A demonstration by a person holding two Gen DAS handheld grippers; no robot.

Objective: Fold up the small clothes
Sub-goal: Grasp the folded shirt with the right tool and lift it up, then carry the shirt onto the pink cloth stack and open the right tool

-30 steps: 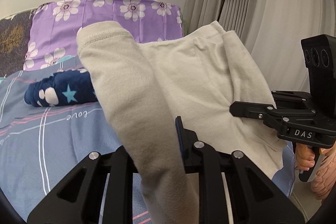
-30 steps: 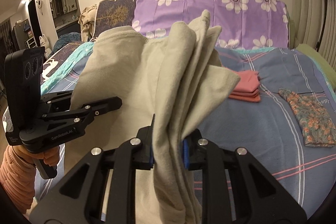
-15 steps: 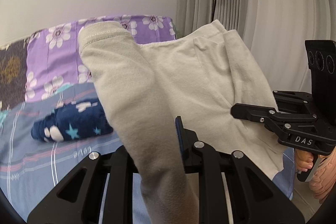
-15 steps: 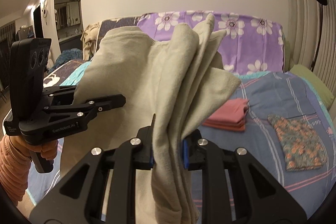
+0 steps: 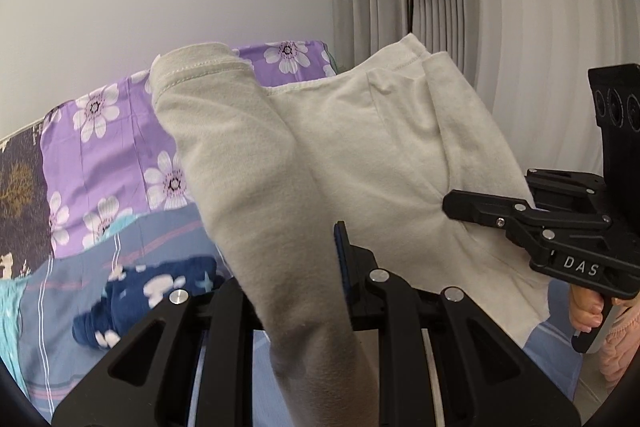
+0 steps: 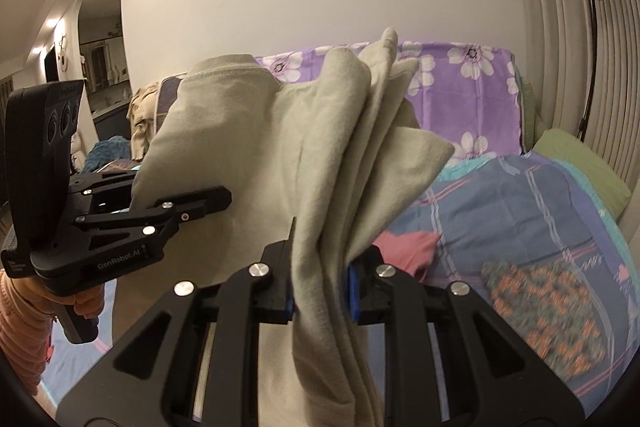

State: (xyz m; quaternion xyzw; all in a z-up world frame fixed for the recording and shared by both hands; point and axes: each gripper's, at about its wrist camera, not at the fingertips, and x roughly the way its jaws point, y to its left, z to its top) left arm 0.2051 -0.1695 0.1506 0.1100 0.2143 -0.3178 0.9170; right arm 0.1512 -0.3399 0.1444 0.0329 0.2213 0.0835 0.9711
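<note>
Through your left wrist camera, the left gripper (image 5: 308, 267) has its jaws pinching a bunched edge of the beige garment (image 5: 360, 155), a soft, matte knit with stitched hems. From the jaws the cloth rises up and away to a hemmed corner above and left of them, and the rest spreads rightward as a broad sheet, so its long axis runs across the view from your jaws toward the right gripper (image 5: 452, 205). That gripper's jaws are closed on the sheet's right part, where the fabric puckers into creases. The garment hangs in the air above the bed (image 5: 132, 247), clear of the striped blue-grey cover. Below and left of your jaws lies a rolled navy cloth (image 5: 152, 291) with white and pale blue shapes. Beyond it stands a purple flowered cover (image 5: 108, 155). Right of the jaws, a hand (image 5: 588, 311) in a pink sleeve grips the other handle.

Through your right wrist camera, the right gripper (image 6: 320, 287) has its jaws clamped on several stacked layers of the same beige garment (image 6: 320, 147); the layers fan upward from the jaws into pointed folds, and a loose tail drops below them. Left of the jaws the cloth stretches to the left gripper (image 6: 224, 197), closed on the fabric. Right of the jaws, on the bed (image 6: 520, 211), lie a folded pink cloth (image 6: 408, 247) and, farther right, a flat floral-print cloth (image 6: 552, 311), blurred. A green pillow (image 6: 580, 167) sits beyond them.
</note>
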